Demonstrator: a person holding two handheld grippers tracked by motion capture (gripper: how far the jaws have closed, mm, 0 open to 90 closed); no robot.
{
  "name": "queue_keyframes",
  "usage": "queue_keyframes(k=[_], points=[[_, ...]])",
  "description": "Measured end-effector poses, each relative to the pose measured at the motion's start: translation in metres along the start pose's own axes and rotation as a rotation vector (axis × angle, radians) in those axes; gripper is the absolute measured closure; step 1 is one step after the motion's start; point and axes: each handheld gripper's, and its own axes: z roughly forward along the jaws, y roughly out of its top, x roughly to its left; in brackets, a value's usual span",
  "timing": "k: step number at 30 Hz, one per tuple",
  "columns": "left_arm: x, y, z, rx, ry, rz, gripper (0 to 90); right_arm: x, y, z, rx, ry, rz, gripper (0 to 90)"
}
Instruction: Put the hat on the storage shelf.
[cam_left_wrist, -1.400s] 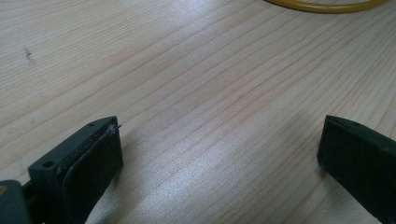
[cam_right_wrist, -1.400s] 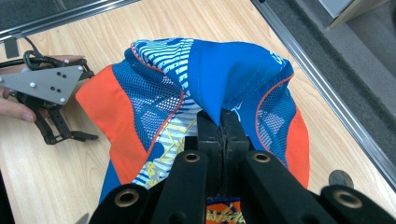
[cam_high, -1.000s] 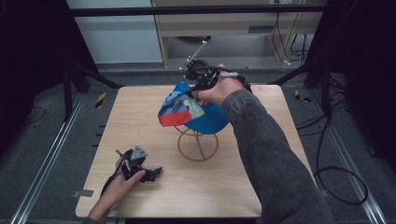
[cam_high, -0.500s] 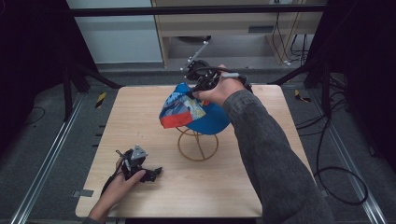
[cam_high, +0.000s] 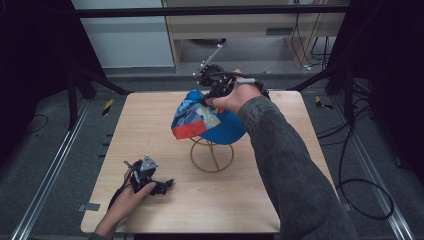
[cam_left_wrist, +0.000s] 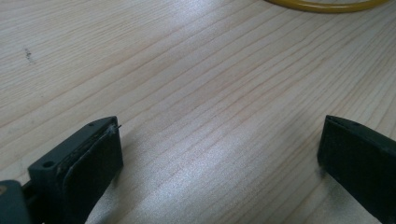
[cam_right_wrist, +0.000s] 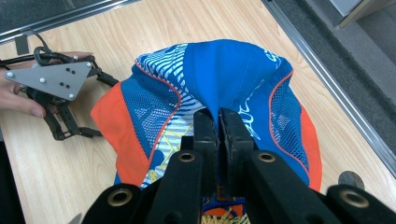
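Your right gripper (cam_right_wrist: 218, 122) is pinched almost shut on a fold of the blue and orange cap (cam_right_wrist: 210, 93), right at the top of it. Its jaws have just let out a tiny bit, but the cloth is between them and looks held. The cap sits draped over the yellow wire stand (cam_high: 212, 155), in the middle of the table (cam_high: 150, 125). It looks like you are putting the cap on the stand, or lifting it off. Either way, go slowly and keep the cap right above the stand, so the thin wire does not tip. Do not tug sideways. Your left gripper (cam_high: 150, 181) rests on the table, near the stand on your side of it, with its jaws wide open and nothing in them. If the stand wobbles, you could bring that one over to hold the stand's ring.
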Motion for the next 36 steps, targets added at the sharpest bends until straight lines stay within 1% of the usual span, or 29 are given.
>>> queue_keyframes(k=[4,13,20,24,36], points=[[0.0,0.0,0.0,0.0,0.0,0.0,0.0,0.0,-0.001,-0.001,-0.001,0.0,0.001,85.3],[0.0,0.0,0.0,0.0,0.0,0.0,0.0,0.001,-0.002,-0.002,-0.014,0.001,0.008,79.2],[0.0,0.0,0.0,0.0,0.0,0.0,0.0,0.002,-0.003,-0.005,-0.025,0.001,0.02,71.5],[0.0,0.0,0.0,0.0,0.0,0.0,0.0,0.004,-0.003,-0.008,-0.032,0.002,0.017,68.0],[0.0,0.0,0.0,0.0,0.0,0.0,0.0,0.005,-0.005,-0.015,-0.052,0.004,0.021,63.4]])
